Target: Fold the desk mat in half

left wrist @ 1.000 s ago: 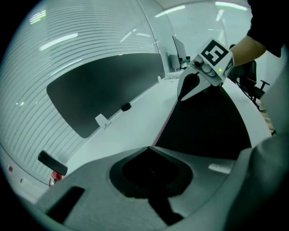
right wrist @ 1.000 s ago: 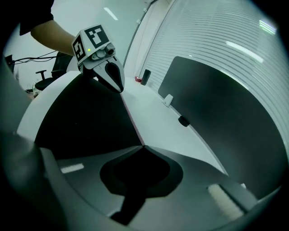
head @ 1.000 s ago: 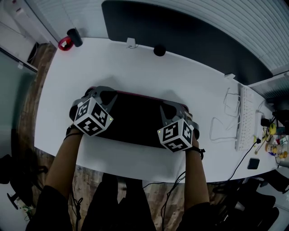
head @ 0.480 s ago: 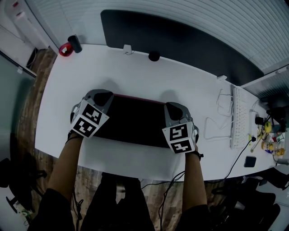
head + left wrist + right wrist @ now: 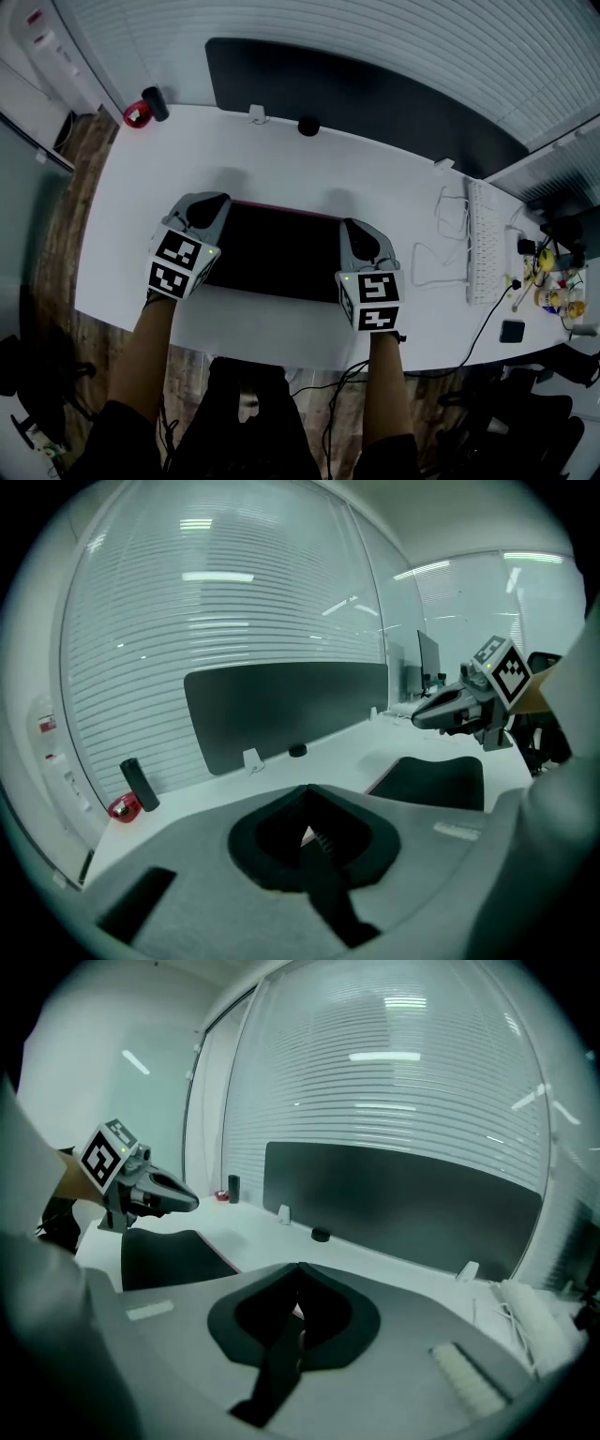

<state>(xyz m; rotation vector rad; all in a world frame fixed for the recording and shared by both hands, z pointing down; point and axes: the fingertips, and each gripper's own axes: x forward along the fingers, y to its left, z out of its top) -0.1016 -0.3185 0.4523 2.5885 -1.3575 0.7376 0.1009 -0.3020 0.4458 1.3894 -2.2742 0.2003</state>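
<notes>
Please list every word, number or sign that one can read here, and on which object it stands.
No text can be read.
Left cube, right cube: square patterns only, no letters.
White box: red marks, too small to read.
Bottles: labels blurred.
Desk mat: no print visible.
</notes>
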